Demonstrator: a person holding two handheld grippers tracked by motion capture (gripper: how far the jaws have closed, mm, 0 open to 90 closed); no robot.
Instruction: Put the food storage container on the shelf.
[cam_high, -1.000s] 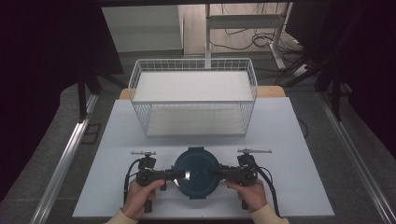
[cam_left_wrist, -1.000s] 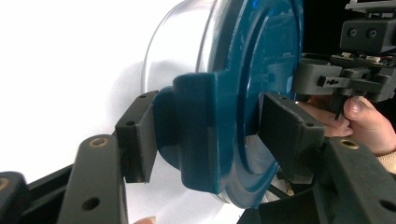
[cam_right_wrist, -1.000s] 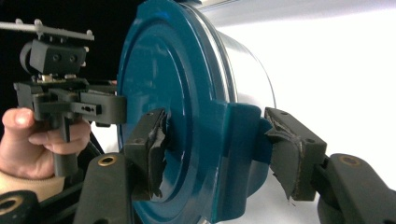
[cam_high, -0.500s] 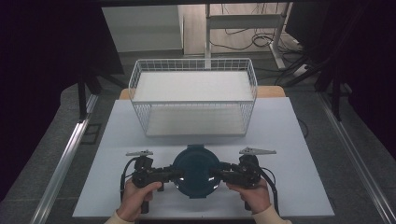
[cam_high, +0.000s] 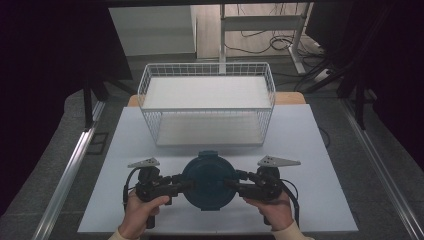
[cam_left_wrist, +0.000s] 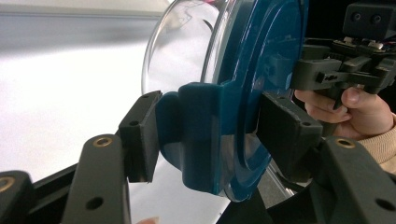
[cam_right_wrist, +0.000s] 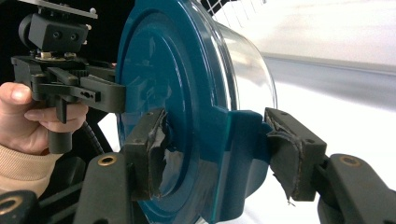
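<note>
White and bare, the table runs under both hands, with dark floor and cables beyond its far edge.

The left gripper is closed on the left clip of the round container — in the left gripper view its two black jaws sit on either side of the blue latch tab, one against the lid face and one against the clear bowl side. The right gripper does the same from the other side: in the right gripper view its jaws pinch the opposite tab, and the padding on them looks torn. So the container, a clear bowl with a dark blue lid, hangs between the two grippers at the near middle of the table, lid facing up in the high view; whether it rests on the table or is raised a little, I cannot tell.

The line between the two grippers goes left to right, straight through the container. Directly on the far side of it stands the white wire basket, with an upper shelf and an open lower level facing the person. I judge the coming move is straight away from the person — both hands must advance equally, as neither one is nearer to the basket.
</note>
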